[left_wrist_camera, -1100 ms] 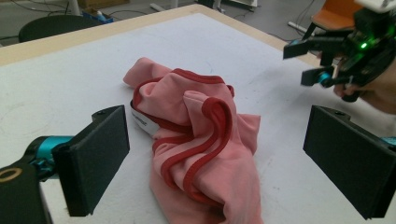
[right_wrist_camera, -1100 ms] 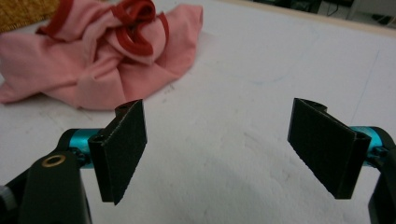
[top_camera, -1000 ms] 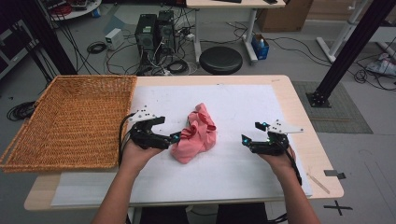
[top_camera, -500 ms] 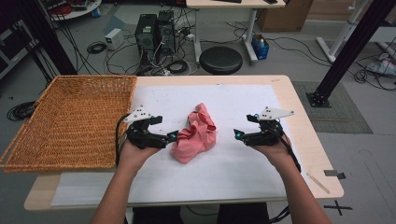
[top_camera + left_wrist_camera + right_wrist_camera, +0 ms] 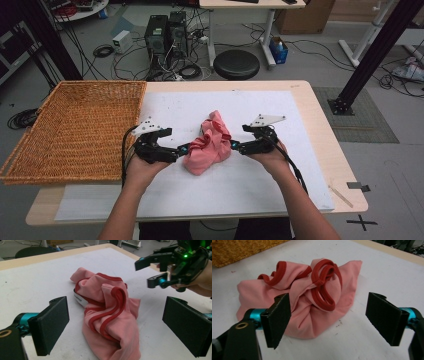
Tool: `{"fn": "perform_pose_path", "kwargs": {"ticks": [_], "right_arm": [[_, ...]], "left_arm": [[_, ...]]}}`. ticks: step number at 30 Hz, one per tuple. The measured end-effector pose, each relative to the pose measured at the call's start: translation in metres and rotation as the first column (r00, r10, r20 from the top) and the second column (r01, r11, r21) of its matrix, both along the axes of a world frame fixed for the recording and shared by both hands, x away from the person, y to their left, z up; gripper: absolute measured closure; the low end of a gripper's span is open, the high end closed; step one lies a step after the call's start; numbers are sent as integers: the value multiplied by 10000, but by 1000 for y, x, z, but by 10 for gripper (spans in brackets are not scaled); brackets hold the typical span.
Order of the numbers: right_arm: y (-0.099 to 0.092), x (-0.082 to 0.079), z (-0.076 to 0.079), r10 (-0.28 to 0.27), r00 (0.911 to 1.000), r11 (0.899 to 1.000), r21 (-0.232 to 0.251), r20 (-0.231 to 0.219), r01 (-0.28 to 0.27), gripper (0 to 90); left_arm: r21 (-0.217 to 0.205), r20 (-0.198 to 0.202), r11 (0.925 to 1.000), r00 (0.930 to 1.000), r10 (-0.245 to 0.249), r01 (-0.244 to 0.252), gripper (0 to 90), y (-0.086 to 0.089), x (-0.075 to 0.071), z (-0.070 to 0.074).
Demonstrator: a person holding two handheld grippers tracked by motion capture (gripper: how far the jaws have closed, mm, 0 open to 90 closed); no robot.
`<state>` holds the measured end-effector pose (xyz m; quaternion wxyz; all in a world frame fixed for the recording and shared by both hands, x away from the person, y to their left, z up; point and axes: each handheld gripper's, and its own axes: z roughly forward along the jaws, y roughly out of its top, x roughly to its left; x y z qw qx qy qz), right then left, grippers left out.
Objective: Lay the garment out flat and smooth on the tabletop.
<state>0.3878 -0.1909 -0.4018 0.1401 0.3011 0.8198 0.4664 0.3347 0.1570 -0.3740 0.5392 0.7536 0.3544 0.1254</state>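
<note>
The crumpled pink garment on the tabletop is flanked by the left tool and right tool, both open, the right having just been closing slightly with nothing gripped

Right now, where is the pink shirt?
In the high view the crumpled pink shirt lies mid-table on the white sheet, between the left gripper and right gripper.

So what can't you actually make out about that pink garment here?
- Pink garment: its type, in every view; crumpled into a heap.
- White label, left gripper view: print too small.
- Underside, high view: hidden by its own folds.
- Near end, left gripper view: cut by the bottom edge.
</note>
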Motion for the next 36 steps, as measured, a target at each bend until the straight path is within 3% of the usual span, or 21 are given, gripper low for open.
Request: {"fn": "perform_pose_path", "kwargs": {"ticks": [2,5,8,9,10,11,14,18,21,22,25,29,30,33,34,36], "right_arm": [[12,5,-9,32,9995,9995,-314,323,-22,308],[21,12,-20,252,9996,9988,-424,124,-246,385],[27,14,-28,545,9985,9955,-781,72,-538,579],[27,14,-28,545,9985,9955,-781,72,-538,579],[29,13,-30,605,9981,9921,-1108,63,-595,722],[29,13,-30,605,9981,9921,-1108,63,-595,722],[25,8,-23,578,9980,9940,-942,256,-552,850],[18,3,-12,610,9968,9945,-877,514,-564,856],[3,-6,6,431,9925,9932,-1124,1145,-302,857],[3,-6,6,431,9925,9932,-1124,1145,-302,857],[-23,-11,26,-178,9858,9978,-603,1670,282,857],[-45,-11,35,-743,9814,9954,-466,1772,838,857],[-63,-10,38,-1172,9770,9913,-386,1783,1260,857],[-77,-9,37,-1569,9724,9857,-336,1726,1650,857],[-93,-9,33,-1944,9685,9791,-290,1555,2012,857],[-105,-11,28,-2308,9632,9716,-209,1378,2358,857]], "left_arm": [[-39,-99,9999,9998,-144,144,69,-4,-2,-2],[24,-110,9999,9998,-157,157,70,-6,-3,-3],[9,-177,9998,9996,-210,210,69,-9,-4,-6],[4,-203,9998,9996,-209,209,69,-9,-4,-7],[46,-205,9998,9996,-211,212,70,-9,-3,-8],[49,-236,9998,9995,-200,201,70,-10,-3,-9],[78,-286,9998,9994,-186,188,70,-12,-2,-12],[12,-315,9998,9993,-212,212,70,-14,0,-13],[-51,-325,9998,9993,-192,191,70,-15,1,-13],[-51,-325,9998,9993,-192,191,70,-15,1,-13],[-164,-341,9998,9993,-151,146,70,-15,2,-13],[-277,-295,9995,9995,-135,127,70,-13,2,-11],[-314,-296,9994,9995,-134,124,70,-13,2,-11],[-333,-264,9994,9996,-136,127,69,-12,3,-11],[-328,-278,9994,9995,-116,107,70,-11,3,-11],[-377,-283,9992,9995,-113,102,70,-11,4,-11]]}}
